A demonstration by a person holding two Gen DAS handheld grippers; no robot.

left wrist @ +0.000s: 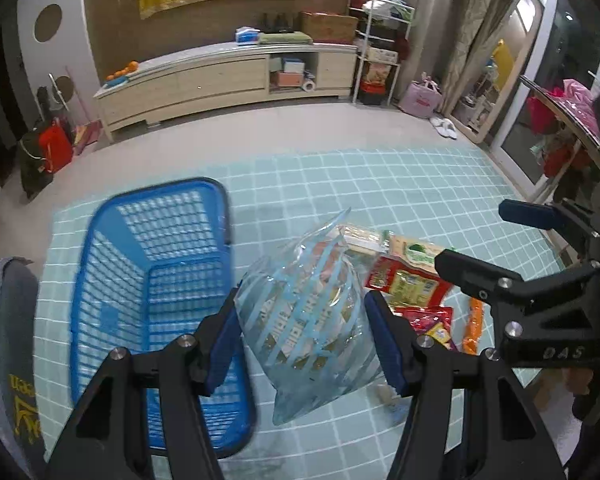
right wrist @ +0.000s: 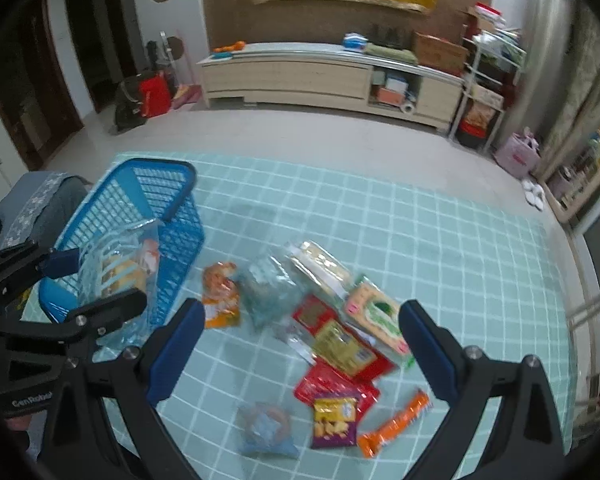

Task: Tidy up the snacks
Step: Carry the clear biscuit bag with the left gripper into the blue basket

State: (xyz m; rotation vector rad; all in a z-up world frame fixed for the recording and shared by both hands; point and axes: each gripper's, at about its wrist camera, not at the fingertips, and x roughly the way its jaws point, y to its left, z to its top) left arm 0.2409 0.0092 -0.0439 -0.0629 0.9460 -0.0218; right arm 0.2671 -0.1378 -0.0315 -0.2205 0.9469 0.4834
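Note:
My left gripper (left wrist: 302, 340) is shut on a clear blue-striped snack bag (left wrist: 308, 316) and holds it above the mat, just right of the empty blue basket (left wrist: 112, 264). The right wrist view shows that bag (right wrist: 116, 272) next to the basket (right wrist: 180, 248). My right gripper (right wrist: 300, 344) is open and empty above a pile of snacks: a red packet (right wrist: 340, 344), a purple packet (right wrist: 334, 420), an orange stick pack (right wrist: 396, 424), an orange bag (right wrist: 220, 292), a clear bag (right wrist: 268, 288) and a blue-tinted pack (right wrist: 266, 428). The right gripper (left wrist: 472, 240) also shows in the left wrist view.
Everything lies on a light teal checked mat (right wrist: 460, 264). A grey cushion (right wrist: 40, 200) sits left of the basket. A long low cabinet (right wrist: 320, 76) stands along the far wall, with shelves (right wrist: 488, 80) to its right.

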